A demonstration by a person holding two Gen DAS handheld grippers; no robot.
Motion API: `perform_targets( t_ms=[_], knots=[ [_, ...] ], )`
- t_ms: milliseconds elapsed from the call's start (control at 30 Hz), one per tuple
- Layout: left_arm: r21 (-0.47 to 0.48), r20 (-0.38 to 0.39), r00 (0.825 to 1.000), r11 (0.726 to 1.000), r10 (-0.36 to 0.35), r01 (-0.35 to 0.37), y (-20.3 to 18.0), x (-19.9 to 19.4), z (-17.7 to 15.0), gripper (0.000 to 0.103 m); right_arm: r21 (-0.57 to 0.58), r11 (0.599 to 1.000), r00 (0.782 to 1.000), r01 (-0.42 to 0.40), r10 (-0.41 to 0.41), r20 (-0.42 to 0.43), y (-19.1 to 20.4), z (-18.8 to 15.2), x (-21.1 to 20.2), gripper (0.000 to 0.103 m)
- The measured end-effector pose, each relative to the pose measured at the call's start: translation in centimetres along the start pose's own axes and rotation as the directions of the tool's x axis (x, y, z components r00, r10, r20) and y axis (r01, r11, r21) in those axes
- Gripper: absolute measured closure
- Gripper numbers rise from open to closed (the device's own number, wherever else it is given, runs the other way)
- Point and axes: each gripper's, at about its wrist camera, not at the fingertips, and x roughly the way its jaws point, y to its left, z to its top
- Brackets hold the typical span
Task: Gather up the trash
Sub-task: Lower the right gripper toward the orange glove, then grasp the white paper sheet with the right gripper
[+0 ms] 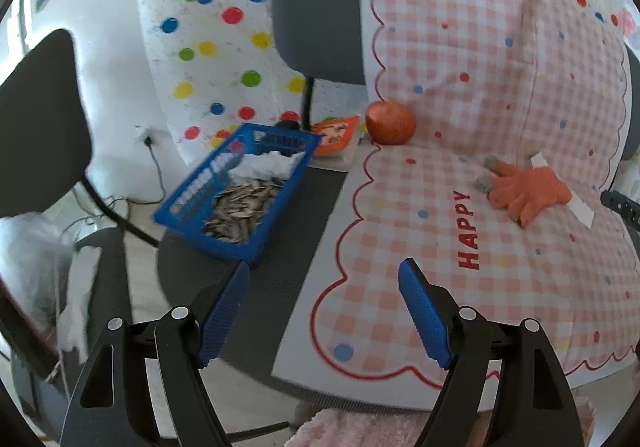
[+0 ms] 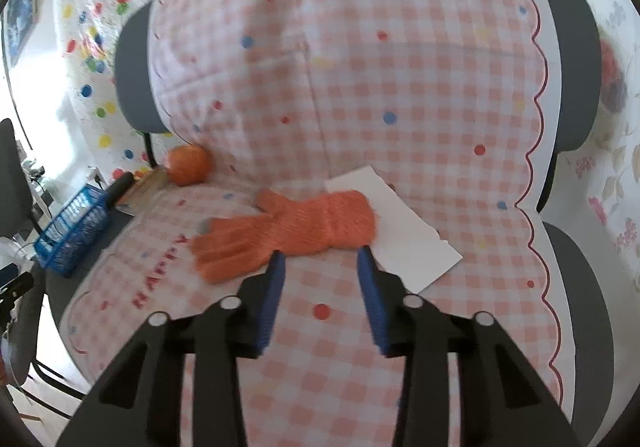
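My right gripper (image 2: 320,259), jaws part-spread and empty, sits just short of the glove (image 2: 288,231) lying over the paper (image 2: 404,235).

I see the blue plastic basket (image 1: 236,191) left of centre in the left view, tilted, holding sunflower seed shells (image 1: 240,209) and a crumpled white tissue (image 1: 266,165). The white paper slip (image 2: 394,231) lies flat at centre right of the right view, partly under an orange knit glove (image 2: 288,231).
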Motion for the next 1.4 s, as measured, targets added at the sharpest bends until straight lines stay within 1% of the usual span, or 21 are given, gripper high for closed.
perform_targets(
  t_ms=[33,100,167,200,267,333,400,533,567,700,767,833,867,900,967,1133,1167,1233,1300,1367,1400],
  knots=[
    [0.006,-0.003,1.000,1.000,-0.001,0.001,-0.3,0.4,0.2,0.027,0.002,1.000,1.000,0.006,-0.006,-0.004,-0.3,0.1,0.4,0.068],
    [0.016,-0.007,1.000,1.000,-0.014,0.014,-0.8,1.7,0.8,0.035,0.032,0.999,1.000,0.010,-0.009,-0.017,-1.2,0.4,1.5,0.068],
    [0.012,-0.015,0.999,0.999,-0.038,0.038,-1.3,2.9,1.5,0.039,0.062,0.998,0.999,0.009,-0.006,-0.034,-2.1,0.6,2.4,0.068],
    [0.012,-0.016,0.998,0.998,-0.065,0.065,-1.7,3.6,2.0,0.042,0.067,0.998,0.999,0.008,-0.005,-0.039,-2.3,0.7,2.8,0.068],
    [0.035,-0.014,0.994,0.993,-0.111,0.112,-2.8,4.7,2.7,0.042,0.075,0.997,0.999,0.009,-0.005,-0.043,-2.5,1.0,3.1,0.068],
    [0.065,-0.029,0.986,0.984,-0.164,0.166,-4.0,5.7,3.2,0.038,0.073,0.997,0.999,0.009,-0.005,-0.049,-2.7,1.4,3.2,0.068],
    [0.090,-0.054,0.972,0.968,-0.228,0.233,-5.4,6.6,3.7,0.033,0.073,0.997,0.999,0.000,0.004,-0.055,-2.9,1.8,3.1,0.060],
    [0.153,-0.035,0.965,0.953,-0.261,0.263,-7.2,7.3,5.1,0.027,0.026,0.999,0.999,0.029,-0.027,-0.044,-2.7,2.2,2.3,0.052],
    [0.165,-0.028,0.963,0.949,-0.267,0.268,-7.5,7.4,5.4,0.022,0.019,0.999,0.999,0.037,-0.036,-0.039,-2.7,2.2,2.1,0.049],
    [0.234,-0.038,0.948,0.919,-0.317,0.317,-9.0,8.4,6.3,0.021,0.015,0.999,0.998,0.044,-0.043,-0.037,-3.8,1.8,1.8,0.043],
    [0.251,-0.045,0.946,0.913,-0.320,0.321,-9.8,9.0,6.7,0.021,0.005,0.998,0.997,0.061,-0.061,-0.043,-4.3,1.5,2.1,0.041],
    [0.252,-0.057,0.939,0.905,-0.340,0.343,-10.5,9.8,7.3,0.021,0.004,0.998,0.996,0.069,-0.069,-0.064,-5.2,1.2,3.0,0.036],
    [0.254,-0.058,0.937,0.902,-0.345,0.348,-10.6,10.0,7.6,0.021,0.013,0.998,0.993,0.063,-0.061,-0.096,-5.8,1.0,3.9,0.031],
    [0.261,-0.059,0.938,0.902,-0.341,0.344,-11.0,10.6,8.0,0.021,0.019,0.998,0.991,0.056,-0.054,-0.121,-6.1,0.8,4.8,0.029],
    [0.271,-0.060,0.941,0.902,-0.334,0.337,-11.6,11.5,8.6,0.021,0.035,0.998,0.987,0.050,-0.044,-0.152,-7.1,0.8,6.7,0.028],
    [0.277,-0.057,0.941,0.900,-0.334,0.336,-13.1,12.9,9.7,0.021,0.061,0.997,0.983,0.040,-0.029,-0.180,-8.6,1.7,10.1,0.025],
    [0.275,-0.057,0.941,0.900,-0.335,0.337,-13.4,13.1,9.8,0.021,0.067,0.997,0.983,0.031,-0.019,-0.182,-9.0,2.1,10.8,0.025],
    [0.261,-0.069,0.939,0.903,-0.336,0.342,-13.8,13.6,10.1,0.021,0.101,0.995,0.980,-0.018,0.037,-0.194,-9.7,2.4,11.8,0.025],
    [0.242,-0.078,0.936,0.904,-0.343,0.352,-13.9,13.8,10.1,0.021,0.110,0.993,0.977,-0.036,0.058,-0.204,-10.1,2.5,12.6,0.025],
    [0.236,-0.078,0.934,0.903,-0.350,0.358,-13.9,13.8,10.2,0.021,0.107,0.993,0.973,-0.053,0.075,-0.216,-10.0,2.6,12.4,0.025],
    [0.239,-0.073,0.932,0.901,-0.354,0.361,-13.9,13.5,10.2,0.021,0.101,0.991,0.967,-0.084,0.106,-0.233,-9.5,2.3,12.1,0.025]
  ],
)
